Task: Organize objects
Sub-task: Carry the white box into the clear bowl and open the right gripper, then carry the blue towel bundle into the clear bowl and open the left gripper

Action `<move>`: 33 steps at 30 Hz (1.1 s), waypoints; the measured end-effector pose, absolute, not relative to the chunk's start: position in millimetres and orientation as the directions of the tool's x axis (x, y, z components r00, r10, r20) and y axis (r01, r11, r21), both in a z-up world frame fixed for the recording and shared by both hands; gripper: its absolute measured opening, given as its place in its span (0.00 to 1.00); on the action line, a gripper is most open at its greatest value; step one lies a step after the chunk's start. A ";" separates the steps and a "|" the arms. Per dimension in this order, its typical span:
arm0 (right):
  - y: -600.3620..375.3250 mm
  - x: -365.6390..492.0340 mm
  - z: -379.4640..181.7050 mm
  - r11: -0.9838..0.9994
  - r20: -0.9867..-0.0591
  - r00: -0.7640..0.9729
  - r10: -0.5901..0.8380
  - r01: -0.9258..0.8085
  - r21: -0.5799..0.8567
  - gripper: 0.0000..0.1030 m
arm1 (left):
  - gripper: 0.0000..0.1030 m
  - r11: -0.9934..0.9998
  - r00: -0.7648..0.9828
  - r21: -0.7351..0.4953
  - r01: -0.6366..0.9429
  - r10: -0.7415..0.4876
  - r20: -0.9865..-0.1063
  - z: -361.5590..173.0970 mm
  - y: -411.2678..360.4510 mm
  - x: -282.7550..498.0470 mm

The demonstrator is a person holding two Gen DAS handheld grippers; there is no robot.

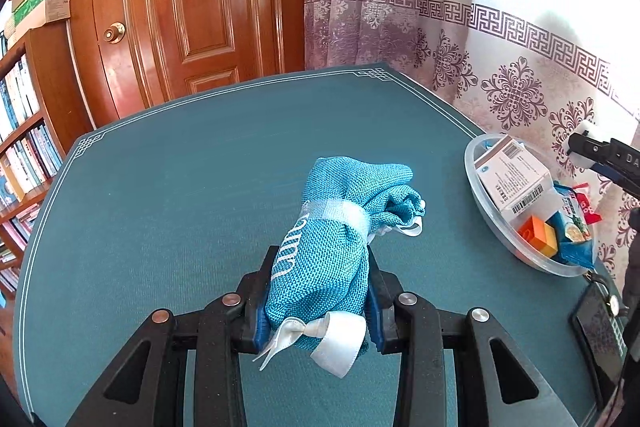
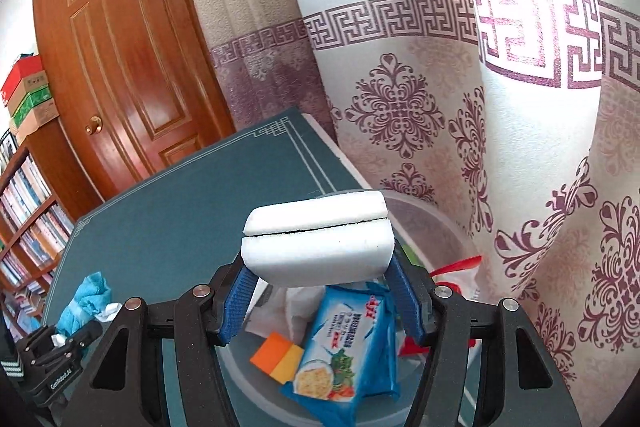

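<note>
Left gripper [image 1: 318,301] fingers pinch the blue knit pouch [image 1: 332,239] by its lower end, white ribbon [image 1: 320,341] hanging beneath; pouch sits over the middle of the green table [image 1: 180,187], possibly lifted, hard to tell. Right gripper [image 2: 320,291] fingers clamp a white foam block [image 2: 318,241] above the clear bowl [image 1: 480,203] at the table's right edge. Bowl holds a white box [image 1: 514,181], orange cube [image 2: 278,351] and blue snack packet [image 2: 346,347].
</note>
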State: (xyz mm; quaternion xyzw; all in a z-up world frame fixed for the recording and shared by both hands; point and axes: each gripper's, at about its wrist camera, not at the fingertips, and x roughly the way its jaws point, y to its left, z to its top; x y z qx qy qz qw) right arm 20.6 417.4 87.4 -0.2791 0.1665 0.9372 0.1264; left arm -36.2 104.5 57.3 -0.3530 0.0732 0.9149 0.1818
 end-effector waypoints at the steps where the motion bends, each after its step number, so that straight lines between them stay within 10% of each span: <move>1: 422.4 18.3 85.2 -0.909 -0.571 -0.807 0.151 -0.341 0.240 0.61 | 0.38 -0.921 -0.684 0.008 -0.389 0.283 -0.672 58.0 106.4 -35.0; 33: 440.1 0.2 59.3 -0.907 -0.640 -0.763 0.093 -0.330 0.261 0.74 | 0.38 -0.894 -0.669 0.033 -0.446 0.308 -0.677 62.6 131.5 -16.3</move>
